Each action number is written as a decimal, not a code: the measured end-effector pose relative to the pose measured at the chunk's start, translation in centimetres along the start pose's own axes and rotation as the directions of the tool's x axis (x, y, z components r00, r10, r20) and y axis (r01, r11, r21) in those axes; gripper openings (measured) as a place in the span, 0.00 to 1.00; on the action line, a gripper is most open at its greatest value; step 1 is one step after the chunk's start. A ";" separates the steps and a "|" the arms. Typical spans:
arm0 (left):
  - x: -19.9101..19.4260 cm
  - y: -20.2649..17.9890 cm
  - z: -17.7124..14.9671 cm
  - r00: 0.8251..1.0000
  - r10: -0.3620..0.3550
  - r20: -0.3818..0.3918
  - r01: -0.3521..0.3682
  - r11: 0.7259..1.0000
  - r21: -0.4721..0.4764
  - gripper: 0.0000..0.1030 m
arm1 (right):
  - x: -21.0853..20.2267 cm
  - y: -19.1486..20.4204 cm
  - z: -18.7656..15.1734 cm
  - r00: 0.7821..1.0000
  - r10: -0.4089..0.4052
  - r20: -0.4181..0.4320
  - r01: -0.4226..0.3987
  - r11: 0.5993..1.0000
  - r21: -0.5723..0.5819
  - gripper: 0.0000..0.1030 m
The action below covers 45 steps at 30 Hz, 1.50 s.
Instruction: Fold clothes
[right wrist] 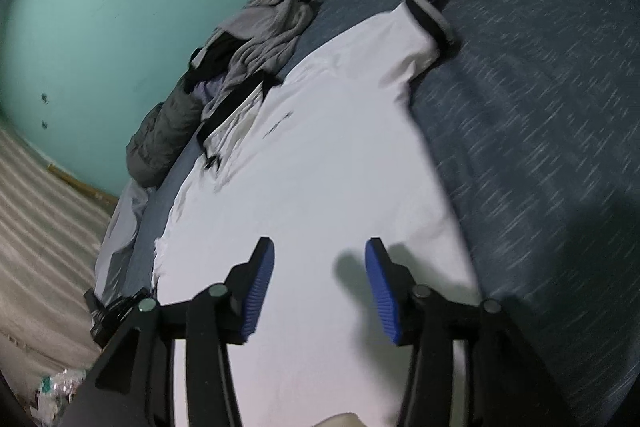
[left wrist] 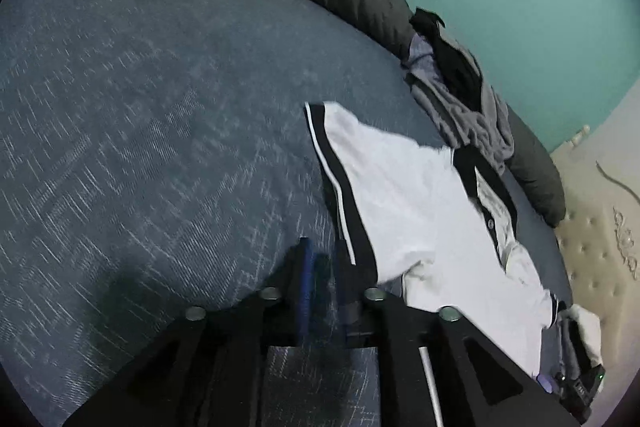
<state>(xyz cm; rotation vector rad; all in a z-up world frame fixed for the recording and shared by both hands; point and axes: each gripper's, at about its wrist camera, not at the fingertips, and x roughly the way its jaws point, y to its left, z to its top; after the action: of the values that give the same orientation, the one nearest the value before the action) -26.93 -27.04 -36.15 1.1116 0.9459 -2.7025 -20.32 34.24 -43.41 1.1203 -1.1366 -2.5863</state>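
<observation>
Left wrist view: left gripper (left wrist: 322,267) clenched on the black-trimmed edge of a white shirt (left wrist: 416,195) spread on the blue bedspread (left wrist: 140,107). Right gripper (right wrist: 320,267) hovers released over the shirt's near part; grey clothes (right wrist: 264,27) far left.

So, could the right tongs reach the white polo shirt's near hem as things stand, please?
Probably yes: the right tongs hang open directly over the white polo shirt, with nothing lying between them and the cloth.
</observation>
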 end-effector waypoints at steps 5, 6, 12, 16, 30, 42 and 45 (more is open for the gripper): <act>2.1 -1.3 3.9 0.999 0.026 -0.033 -0.024 0.997 0.079 0.41 | 0.4 -0.7 7.9 0.995 -0.099 0.021 0.100 0.993 -0.070 0.57; 2.6 -1.6 4.9 0.999 0.037 -0.037 -0.034 0.995 0.097 0.42 | 0.5 -0.8 9.7 0.992 -0.123 0.030 0.125 0.988 -0.087 0.60; 6.9 -1.9 9.8 0.996 0.042 -0.076 -0.036 0.996 0.079 0.44 | 2.9 -3.7 18.7 0.968 -0.245 0.055 0.247 0.968 -0.034 0.66; 8.9 -1.4 11.2 0.994 0.055 -0.091 -0.050 0.997 0.050 0.46 | 4.9 -6.0 21.9 0.953 -0.301 0.036 0.300 0.953 0.033 0.66; 10.0 -1.2 10.8 0.996 0.035 -0.082 -0.028 0.996 0.083 0.03 | 7.2 -6.9 22.4 0.929 -0.359 0.092 0.365 0.929 -0.056 0.04; 8.0 1.2 11.8 0.989 0.136 -0.061 -0.133 0.990 0.047 0.03 | 5.8 -8.7 22.8 0.886 -0.440 0.148 0.443 0.896 0.009 0.04; 7.9 1.8 12.0 0.988 0.144 -0.060 -0.141 0.989 0.041 0.03 | 6.1 -9.5 22.9 0.890 -0.439 0.124 0.439 0.898 0.028 0.04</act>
<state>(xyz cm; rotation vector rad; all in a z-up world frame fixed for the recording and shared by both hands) -39.60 -34.00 -35.65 1.2280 0.7943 -2.5950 -38.17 52.46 -43.09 1.3668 -0.9964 -3.0350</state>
